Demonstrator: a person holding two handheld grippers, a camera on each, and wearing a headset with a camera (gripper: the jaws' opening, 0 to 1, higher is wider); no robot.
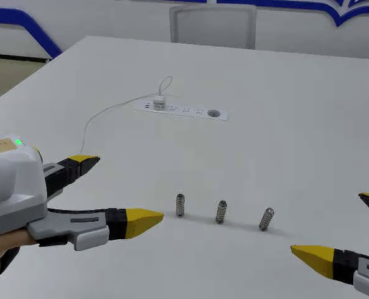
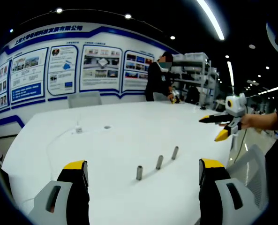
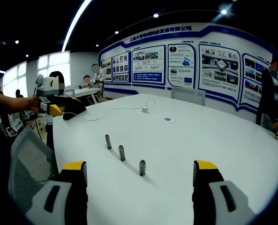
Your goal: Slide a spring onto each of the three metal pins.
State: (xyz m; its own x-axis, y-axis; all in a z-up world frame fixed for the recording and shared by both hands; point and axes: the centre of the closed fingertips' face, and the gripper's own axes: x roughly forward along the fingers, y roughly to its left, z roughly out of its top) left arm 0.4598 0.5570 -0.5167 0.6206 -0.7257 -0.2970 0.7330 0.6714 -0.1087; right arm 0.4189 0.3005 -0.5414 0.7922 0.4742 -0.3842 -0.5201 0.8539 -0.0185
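while left gripper (image 1: 127, 188) gapes, 3 pins (image 1: 221, 212) well inside table (image 1: 284, 143) edges

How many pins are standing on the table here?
3, in a row on the table: left pin by the left gripper, middle pin, right pin, leaning slightly, nearer the right gripper. None seems hidden.

White table (image 1: 284, 75), blue-trimmed poster wall (image 3: 185, 61)
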